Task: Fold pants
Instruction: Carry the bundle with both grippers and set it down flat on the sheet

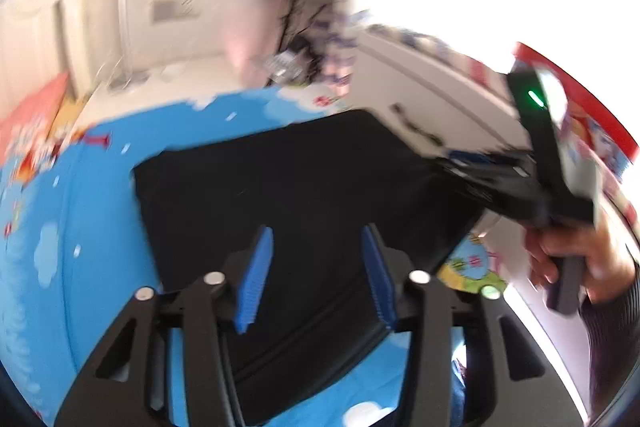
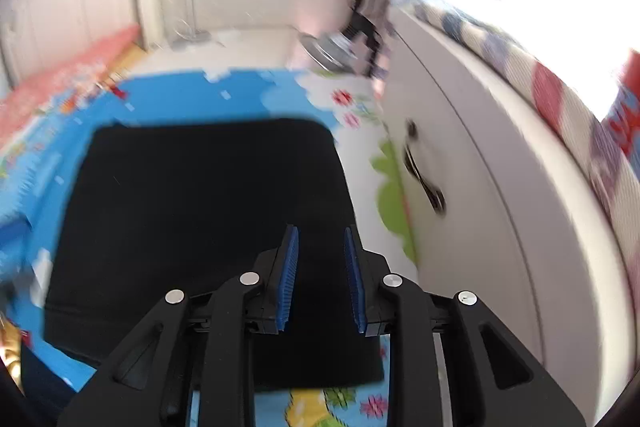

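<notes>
Centre of both frames: folded black pants (image 2: 200,227) flat on blue play mat (image 2: 248,95); left gripper (image 1: 316,275) and right gripper (image 2: 320,275) above them, jaws apart, empty; white cabinet (image 2: 480,187) at right

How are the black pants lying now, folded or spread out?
Folded: the black pants form one compact rectangle on the play mat, no separate legs showing.

The left gripper (image 1: 316,277) was matte black, with ribbed blue pads (image 1: 256,283) on its fingers and round silver pins at the linkage joints; the right gripper (image 2: 321,277) matched it, blue pads (image 2: 289,279) and silver pins alike; its body bore a small green light; the hand (image 1: 576,259) on its grip emerged from what seemed, through blur, a dark ribbed sleeve (image 1: 612,339).
</notes>
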The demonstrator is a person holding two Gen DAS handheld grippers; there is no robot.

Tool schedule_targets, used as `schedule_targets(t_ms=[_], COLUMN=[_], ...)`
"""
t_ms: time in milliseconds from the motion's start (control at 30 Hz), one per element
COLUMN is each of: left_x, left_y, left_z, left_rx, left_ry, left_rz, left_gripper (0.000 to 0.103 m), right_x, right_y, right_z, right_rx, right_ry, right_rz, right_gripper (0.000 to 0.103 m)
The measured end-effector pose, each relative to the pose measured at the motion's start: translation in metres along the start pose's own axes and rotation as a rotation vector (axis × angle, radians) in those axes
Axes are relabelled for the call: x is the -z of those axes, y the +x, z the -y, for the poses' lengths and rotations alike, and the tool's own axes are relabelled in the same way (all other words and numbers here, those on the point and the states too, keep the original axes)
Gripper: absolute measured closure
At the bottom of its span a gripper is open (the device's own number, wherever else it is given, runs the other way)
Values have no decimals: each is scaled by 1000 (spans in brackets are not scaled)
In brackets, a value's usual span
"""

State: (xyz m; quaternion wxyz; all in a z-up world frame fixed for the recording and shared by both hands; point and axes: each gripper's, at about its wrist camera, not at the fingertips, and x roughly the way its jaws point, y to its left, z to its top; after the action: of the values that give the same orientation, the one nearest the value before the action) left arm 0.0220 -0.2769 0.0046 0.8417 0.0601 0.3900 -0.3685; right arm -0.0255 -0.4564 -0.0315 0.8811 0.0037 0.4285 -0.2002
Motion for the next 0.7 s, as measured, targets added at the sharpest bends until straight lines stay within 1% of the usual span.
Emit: schedule_targets(t_ms=[33,67,100,133,200,267,300,333,400,467,533,600,633,700], left_x=[0,9,18,25,28,14,3,-4,-21,-33,-34,-32,-31,-28], left_y=[6,20,24,28,23,19,13,10,6,0,-9,-15,-18,-18], left_z=[-24,-29,-42,-47,-52,-52,-46,-42,-35,-25,-20,-14,-13,-10], left_rx=[-12,-7,6,11,3,28,20,4,-9,4,7,1,-6,-16], left_ry=[-28,-43,-48,-56,-68,-52,-32,-17,-5,1,7,7,-4,-26], left_rz=[-51,-131,-186,-218,-196,-153,-120,-94,-70,-59,-49,-47,-46,-55], left_gripper=[59,59,59,59,59,55,51,48,43,36,21,17,11,3], right_x=[7,14,18,19,19,22,24,26,31,34,36,39,41,41], right_y=[6,11,11,9,-3,-21,-32,-41,-56,-64,-71,-76,-79,-82], right_z=[1,1,-1,-4,-8,-9,-10,-12,-17,-21,-21,-21,-22,-23], right_rx=[8,20,38,52,92,108,109,115,114,113,109,108,99,95], right_ry=[15,20,11,4,25,81,116,141,165,200,221,228,228,227], right_rz=[-17,-24,-7,7,33,70,93,108,119,100,92,89,87,86], right_gripper=[80,80,79,79,79,65,42,23,21,21,21,20,20,20])
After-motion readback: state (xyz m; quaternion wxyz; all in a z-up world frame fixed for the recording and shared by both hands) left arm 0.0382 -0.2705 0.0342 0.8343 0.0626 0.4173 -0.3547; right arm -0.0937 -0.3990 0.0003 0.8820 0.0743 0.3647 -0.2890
